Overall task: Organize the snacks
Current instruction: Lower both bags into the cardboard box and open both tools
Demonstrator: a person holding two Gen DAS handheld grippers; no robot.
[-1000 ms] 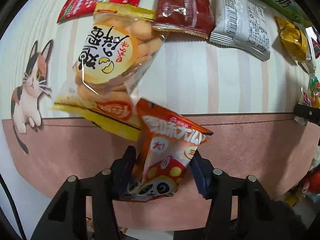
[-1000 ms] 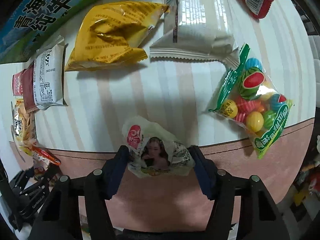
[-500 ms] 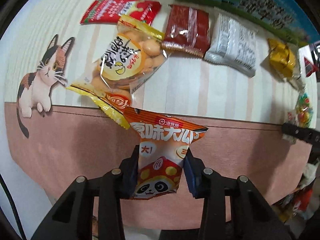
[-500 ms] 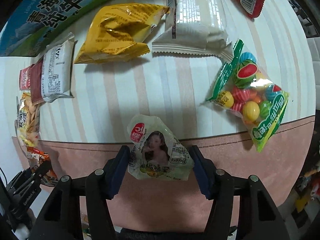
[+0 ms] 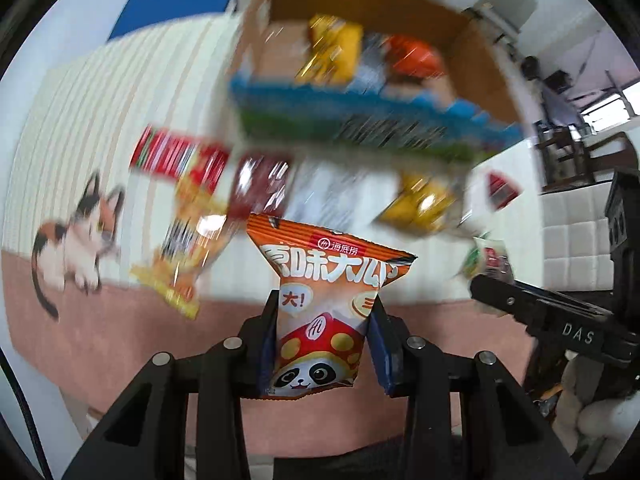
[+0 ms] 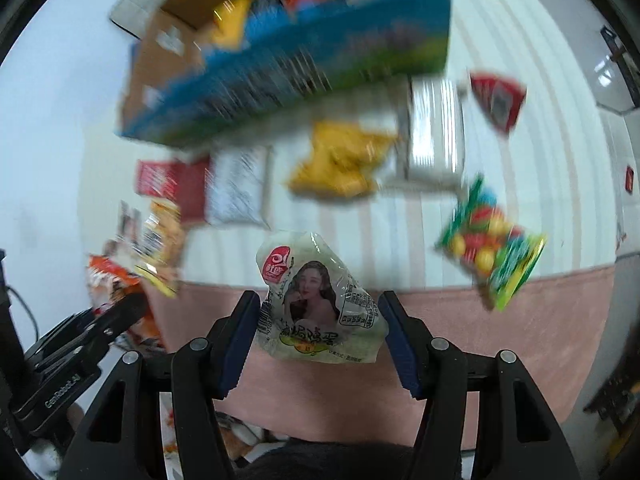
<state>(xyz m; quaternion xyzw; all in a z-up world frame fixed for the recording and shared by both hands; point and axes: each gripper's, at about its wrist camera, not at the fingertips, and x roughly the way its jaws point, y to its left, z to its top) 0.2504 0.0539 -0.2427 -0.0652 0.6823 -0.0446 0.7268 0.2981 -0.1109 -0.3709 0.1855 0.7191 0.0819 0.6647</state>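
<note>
i've got both packs lifted off the mat so they can go over the box wall. my left gripper (image 5: 322,340) is clamped tight on the orange panda snack pack (image 5: 324,308); my right gripper (image 6: 320,328) pinches the pale egg pack (image 6: 316,304) at mid width. the cardboard box (image 5: 472,44) at the mat's far edge already holds yellow and orange packets, blurred.

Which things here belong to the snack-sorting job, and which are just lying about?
Job: orange panda packet in left tongs; pale egg packet in right tongs; cardboard box; loose yellow packet.
Lying about: cat picture; chairs.
</note>
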